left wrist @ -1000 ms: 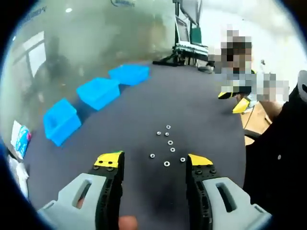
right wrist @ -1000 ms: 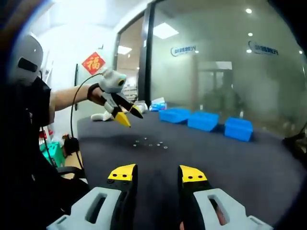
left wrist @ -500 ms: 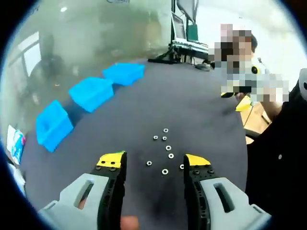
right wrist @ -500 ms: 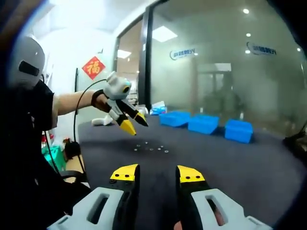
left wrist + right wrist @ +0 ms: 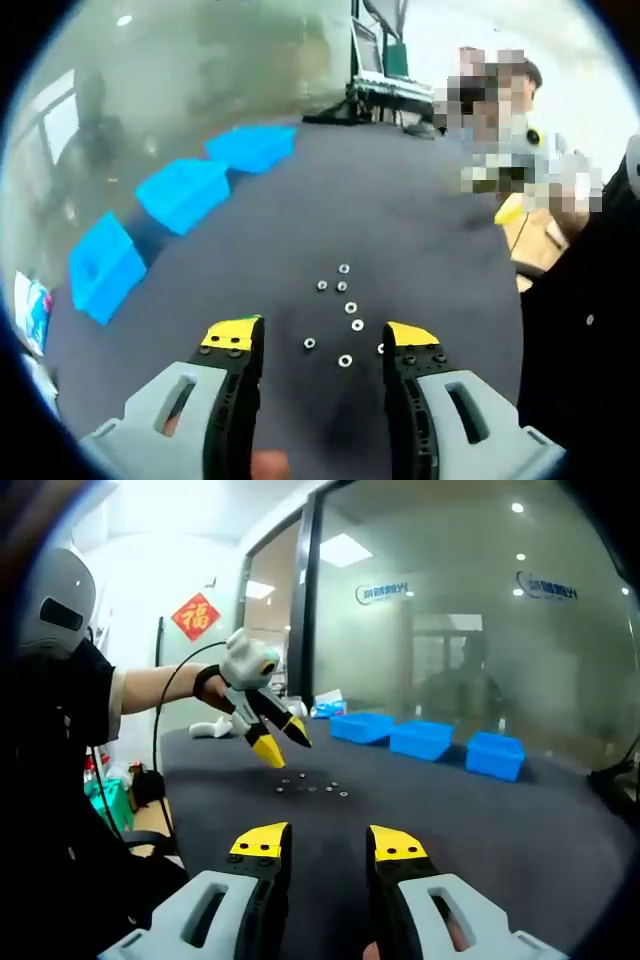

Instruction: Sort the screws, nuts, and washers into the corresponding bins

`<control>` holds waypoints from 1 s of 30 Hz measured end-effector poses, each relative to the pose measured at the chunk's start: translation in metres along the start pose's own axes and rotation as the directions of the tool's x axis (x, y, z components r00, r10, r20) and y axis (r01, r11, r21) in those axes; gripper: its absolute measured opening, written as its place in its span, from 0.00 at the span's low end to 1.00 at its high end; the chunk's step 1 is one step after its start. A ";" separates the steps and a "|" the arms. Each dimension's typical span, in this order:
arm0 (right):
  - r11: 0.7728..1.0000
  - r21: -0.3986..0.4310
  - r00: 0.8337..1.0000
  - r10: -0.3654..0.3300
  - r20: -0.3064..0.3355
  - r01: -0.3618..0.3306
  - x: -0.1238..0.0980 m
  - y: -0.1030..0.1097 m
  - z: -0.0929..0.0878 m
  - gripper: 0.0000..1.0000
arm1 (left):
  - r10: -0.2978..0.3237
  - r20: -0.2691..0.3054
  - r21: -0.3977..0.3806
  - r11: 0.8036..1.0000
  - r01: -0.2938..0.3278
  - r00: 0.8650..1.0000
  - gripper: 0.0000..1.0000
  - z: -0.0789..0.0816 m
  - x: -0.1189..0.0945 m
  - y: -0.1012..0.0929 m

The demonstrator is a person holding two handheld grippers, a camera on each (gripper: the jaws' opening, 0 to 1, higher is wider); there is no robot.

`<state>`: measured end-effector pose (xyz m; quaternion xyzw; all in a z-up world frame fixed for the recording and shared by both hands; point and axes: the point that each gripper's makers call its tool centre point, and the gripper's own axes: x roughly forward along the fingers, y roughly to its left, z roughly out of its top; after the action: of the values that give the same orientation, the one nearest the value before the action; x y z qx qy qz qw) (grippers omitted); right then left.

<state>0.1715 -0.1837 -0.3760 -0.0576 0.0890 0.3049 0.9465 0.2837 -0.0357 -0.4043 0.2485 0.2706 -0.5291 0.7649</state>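
Glass-walled office, dark grey table (image 5: 420, 210); three blue bins (image 5: 183, 192) in a row along its far side; small fasteners (image 5: 343, 300) clustered mid-table, just ahead of left gripper (image 5: 322, 335), jaws spread w/ nothing held; right gripper (image 5: 322, 842) well back, jaws apart, empty. Best approach, imo: drop straight over one piece, pinch low, avoid scattering neighbours; can't tell nuts from washers yet.

Big frosted glass wall (image 5: 470, 630) with dark frames runs along one side, round ceiling spotlights (image 5: 517, 507) reflecting in it. Red diamond-shaped paper decoration (image 5: 196, 616) hangs on the white wall (image 5: 140, 590). Dark grey table top (image 5: 400, 220) everywhere, monitor stand (image 5: 385, 70) at its far end.
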 end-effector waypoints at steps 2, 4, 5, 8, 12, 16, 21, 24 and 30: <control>1.000 -0.002 1.000 -0.001 -0.002 0.001 0.000 0.000 -0.001 0.27 | 0.014 -0.011 0.019 1.000 -0.013 1.000 0.46 -0.002 0.004 0.001; 1.000 -0.002 1.000 0.000 -0.005 0.000 -0.001 -0.001 -0.001 0.27 | 0.008 -0.028 0.007 1.000 -0.007 1.000 0.45 -0.003 0.006 0.003; 1.000 -0.001 1.000 0.001 -0.006 -0.001 -0.001 -0.001 -0.001 0.27 | -0.001 -0.031 0.000 1.000 0.001 1.000 0.44 -0.003 0.007 0.003; 1.000 0.002 1.000 0.001 -0.007 -0.001 -0.002 -0.001 -0.002 0.27 | -0.008 -0.050 -0.015 1.000 0.007 0.999 0.37 -0.005 0.010 0.006; 1.000 0.006 1.000 0.005 -0.008 -0.005 -0.001 0.000 -0.003 0.27 | -0.022 -0.092 -0.038 0.999 0.018 0.996 0.31 -0.011 0.016 0.010; 1.000 0.006 1.000 0.008 -0.012 -0.008 -0.001 0.001 -0.004 0.27 | -0.041 -0.131 -0.043 0.998 0.036 0.991 0.27 -0.016 0.018 0.010; 1.000 0.009 1.000 0.009 -0.015 -0.009 -0.001 0.001 -0.005 0.27 | -0.038 -0.148 -0.050 0.998 0.031 0.988 0.22 -0.015 0.018 0.016; 1.000 0.009 1.000 0.011 -0.020 -0.011 0.000 0.002 -0.008 0.27 | -0.056 -0.143 -0.068 0.997 0.047 0.988 0.21 -0.013 0.019 0.016; 1.000 0.010 1.000 0.014 -0.021 -0.014 0.001 0.003 -0.008 0.27 | -0.068 -0.176 -0.084 0.995 0.054 0.982 0.17 -0.019 0.023 0.016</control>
<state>0.1693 -0.1820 -0.3842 -0.0556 0.1011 0.3104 0.9436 0.3029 -0.0331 -0.4318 0.2562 0.3664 -0.5166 0.7302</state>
